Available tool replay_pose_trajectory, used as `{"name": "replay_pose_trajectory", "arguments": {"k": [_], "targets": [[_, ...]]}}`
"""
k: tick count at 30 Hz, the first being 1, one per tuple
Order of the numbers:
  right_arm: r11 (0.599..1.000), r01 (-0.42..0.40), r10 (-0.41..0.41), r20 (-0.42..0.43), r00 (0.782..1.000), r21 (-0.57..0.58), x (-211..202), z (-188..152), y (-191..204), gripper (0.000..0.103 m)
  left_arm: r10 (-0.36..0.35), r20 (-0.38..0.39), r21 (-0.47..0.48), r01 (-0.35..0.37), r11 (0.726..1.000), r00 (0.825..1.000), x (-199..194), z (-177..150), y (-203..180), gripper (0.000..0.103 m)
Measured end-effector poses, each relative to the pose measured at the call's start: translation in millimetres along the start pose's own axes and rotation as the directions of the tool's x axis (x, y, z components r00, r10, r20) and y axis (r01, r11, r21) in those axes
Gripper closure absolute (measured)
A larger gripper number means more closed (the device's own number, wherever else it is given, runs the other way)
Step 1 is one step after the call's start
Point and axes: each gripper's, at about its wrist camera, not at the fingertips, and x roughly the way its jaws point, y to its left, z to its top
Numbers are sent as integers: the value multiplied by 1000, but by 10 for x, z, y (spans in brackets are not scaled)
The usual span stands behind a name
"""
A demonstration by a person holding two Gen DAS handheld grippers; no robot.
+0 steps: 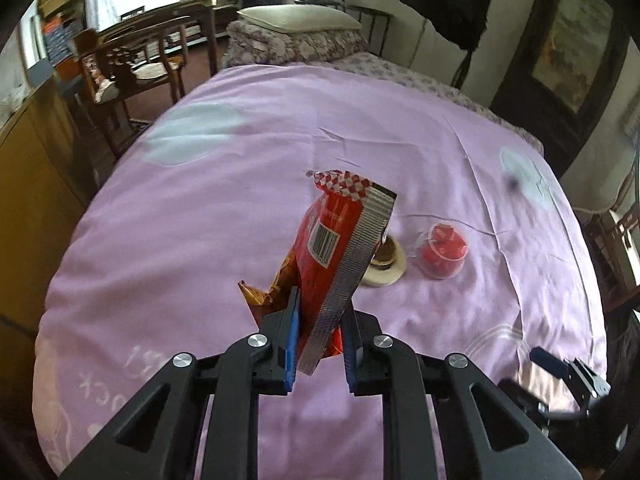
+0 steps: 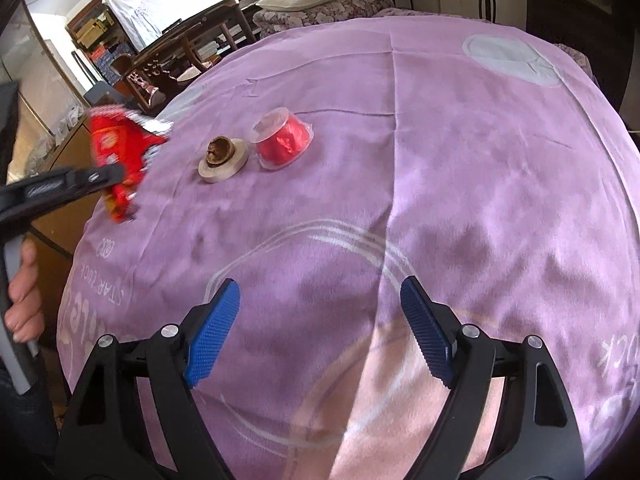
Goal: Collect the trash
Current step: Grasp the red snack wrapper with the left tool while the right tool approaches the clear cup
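My left gripper point(image 1: 320, 312) is shut on a red snack bag point(image 1: 340, 248) with a silver crimped edge and holds it upright above the pink bedspread point(image 1: 240, 184). The bag also shows in the right wrist view point(image 2: 120, 152), lifted at the left. A clear plastic cup with red wrapper inside point(image 1: 442, 250) lies on its side on the bed, also in the right wrist view point(image 2: 282, 138). Next to it lies a cream disc with a brown wrapper on top point(image 1: 386, 266), point(image 2: 224, 158). My right gripper point(image 2: 320, 312) is open and empty, above the bed's near part.
A pillow point(image 1: 300, 18) and a floral cover lie at the bed's head. Wooden chairs point(image 1: 136, 64) and a table stand to the left of the bed. A wooden cabinet point(image 1: 32, 184) stands along the left side. A dark framed picture point(image 1: 568, 60) hangs at the right.
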Motion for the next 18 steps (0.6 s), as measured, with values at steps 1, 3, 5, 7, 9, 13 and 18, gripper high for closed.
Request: {"name": "replay_pose_trajectory", "arguments": {"k": [1, 3, 5, 7, 9, 13, 18], "targets": [[1000, -1, 1, -1, 1000, -2, 10, 11, 16, 23, 1, -2, -8, -1, 1000, 1000, -25, -28, 39, 85], [1000, -3, 3, -1, 1000, -12, 19, 32, 54, 23, 8, -4, -19, -8, 1000, 1000, -45, -80, 86, 85], [999, -3, 4, 7, 1000, -42, 27, 97, 136, 23, 21, -4, -26, -21, 999, 1000, -56, -150, 101, 85], [998, -6, 7, 20, 1000, -66, 23, 171, 210, 23, 15, -13, -32, -15, 999, 1000, -41, -201, 129, 85], [996, -7, 10, 36, 999, -85, 36, 288, 271, 23, 5, -35, -36, -6, 999, 999, 0, -254, 165, 85], [996, 7, -3, 48, 999, -91, 163, 514, 289, 23, -4, -60, -44, 2, 999, 998, 46, -349, 215, 85], [986, 83, -81, 20, 997, -148, 502, 741, 326, 23, -19, -71, -61, 14, 998, 997, 69, -399, 305, 85]]}}
